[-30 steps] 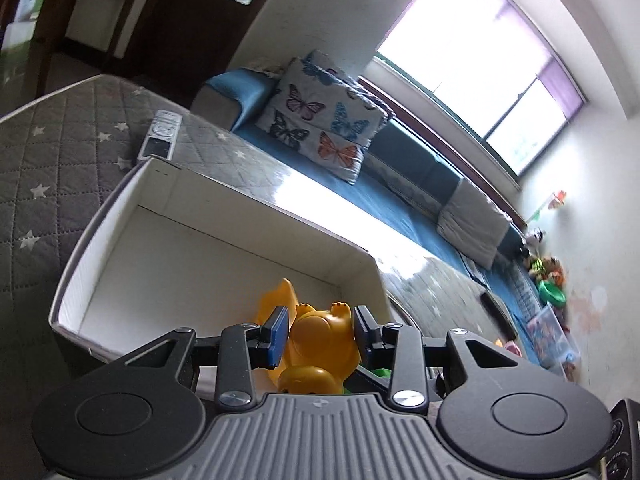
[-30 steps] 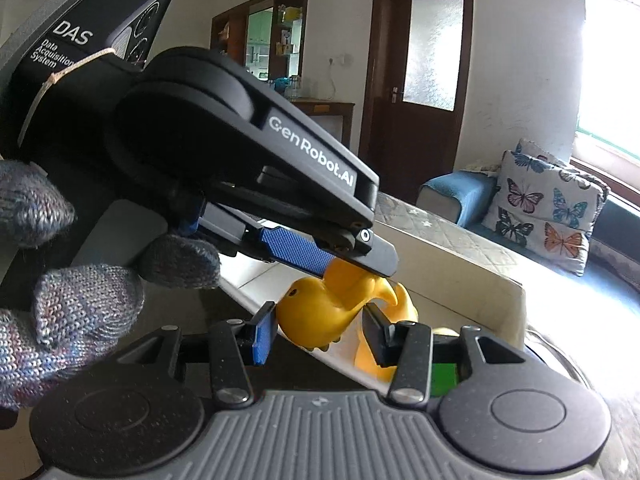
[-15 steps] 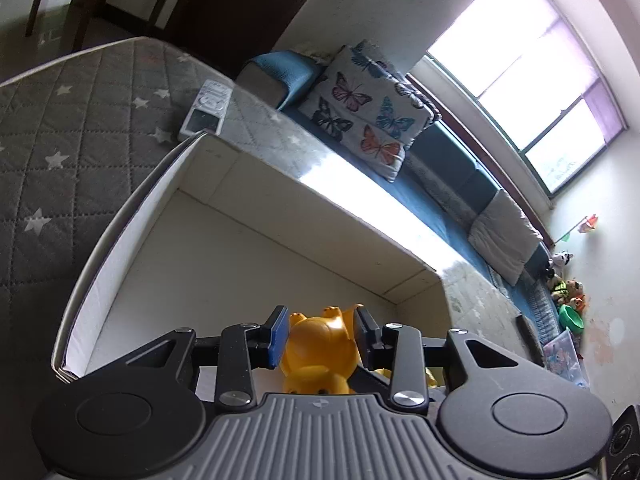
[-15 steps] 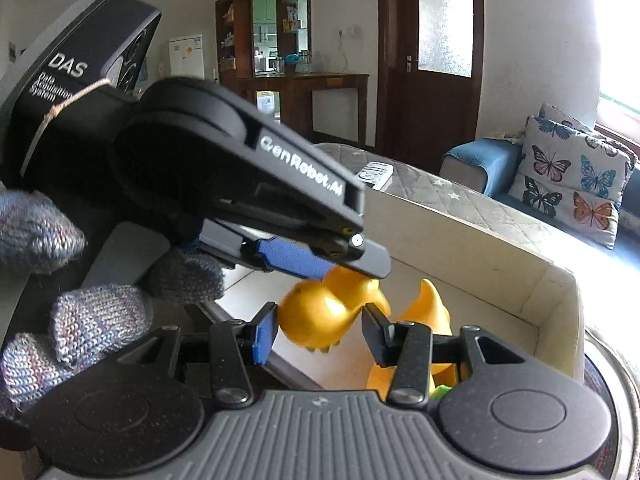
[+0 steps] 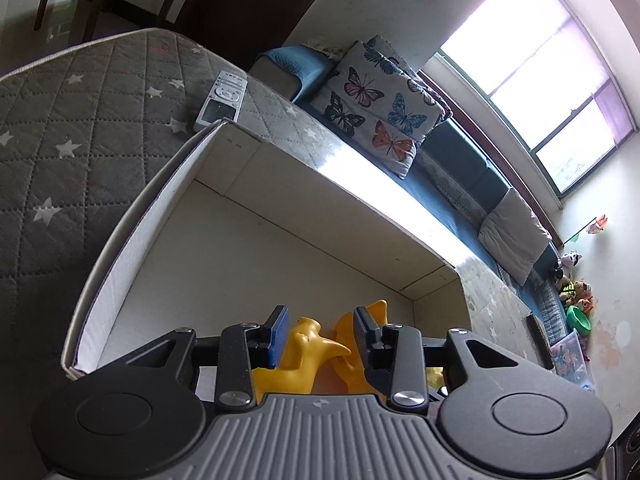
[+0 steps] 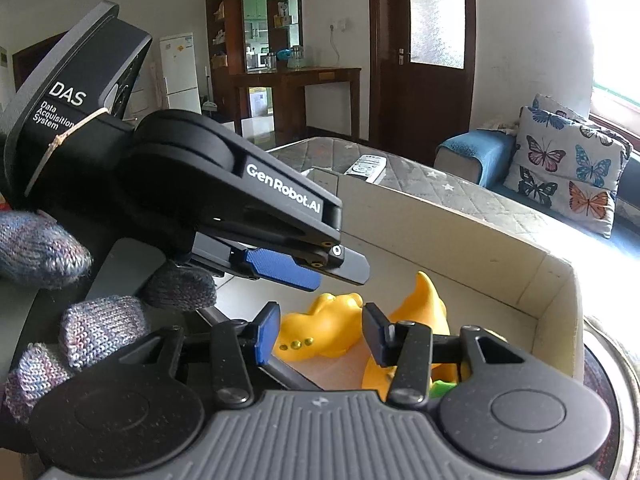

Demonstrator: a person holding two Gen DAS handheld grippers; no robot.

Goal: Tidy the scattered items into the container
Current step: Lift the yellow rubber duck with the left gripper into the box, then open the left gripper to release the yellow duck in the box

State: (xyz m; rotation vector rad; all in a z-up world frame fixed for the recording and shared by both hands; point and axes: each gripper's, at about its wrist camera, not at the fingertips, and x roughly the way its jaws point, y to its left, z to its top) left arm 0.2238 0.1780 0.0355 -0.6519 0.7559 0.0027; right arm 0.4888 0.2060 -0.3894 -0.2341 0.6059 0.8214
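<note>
A white open box (image 5: 132, 248) stands on a grey star-quilted mattress (image 5: 60, 160). A yellow toy (image 5: 296, 364) lies on the box floor below my left gripper (image 5: 320, 336), whose jaws are open and apart from it. A second yellow toy (image 5: 360, 356) lies beside it. In the right wrist view the left gripper (image 6: 304, 268) hangs over the yellow toy (image 6: 320, 332), with the second toy (image 6: 420, 312) to its right in the box (image 6: 560, 292). My right gripper (image 6: 320, 332) is open and empty in front of them. A green item (image 6: 442, 388) shows behind its right finger.
A remote control (image 5: 220, 100) lies on the mattress beyond the box. A blue sofa with a butterfly cushion (image 5: 376, 108) runs along the window wall. Toys and a green bowl (image 5: 578, 316) lie on the floor at the far right. A gloved hand (image 6: 80, 320) holds the left gripper.
My left gripper moved over the box and opened, letting go of the yellow toy, which now lies on the box floor beside the other one. The right gripper stayed open.
</note>
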